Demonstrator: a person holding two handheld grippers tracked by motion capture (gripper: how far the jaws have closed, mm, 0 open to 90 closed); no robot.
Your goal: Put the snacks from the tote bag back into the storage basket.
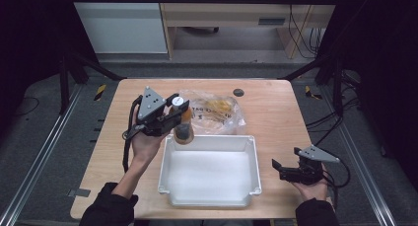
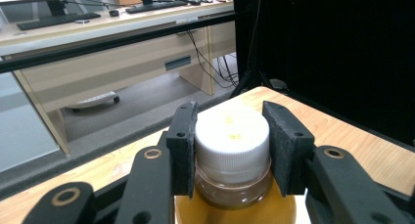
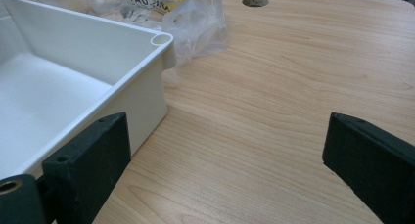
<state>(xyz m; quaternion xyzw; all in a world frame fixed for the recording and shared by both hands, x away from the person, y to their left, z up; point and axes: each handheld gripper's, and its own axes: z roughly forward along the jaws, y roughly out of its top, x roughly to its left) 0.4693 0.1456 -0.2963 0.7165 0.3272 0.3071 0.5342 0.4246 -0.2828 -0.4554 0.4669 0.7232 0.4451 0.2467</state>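
Now the left hand-held gripper (image 1: 181, 118), clamped on the bottle (image 1: 183, 121) by its white cap above the tray's (image 1: 209, 143) far left corner, should lower it upright inside, while the right hand-held gripper (image 1: 282, 169) rests open on the surface (image 1: 276, 112).

Black sleeves; black gripper (image 1: 178, 112) with grey 3-cornered plate.

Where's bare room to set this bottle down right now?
The white bin is bare inside, right beneath the bottle held in the left gripper. Bare tabletop lies right of the bin, up to the right gripper. Crowded behind the bin: plastic bag.
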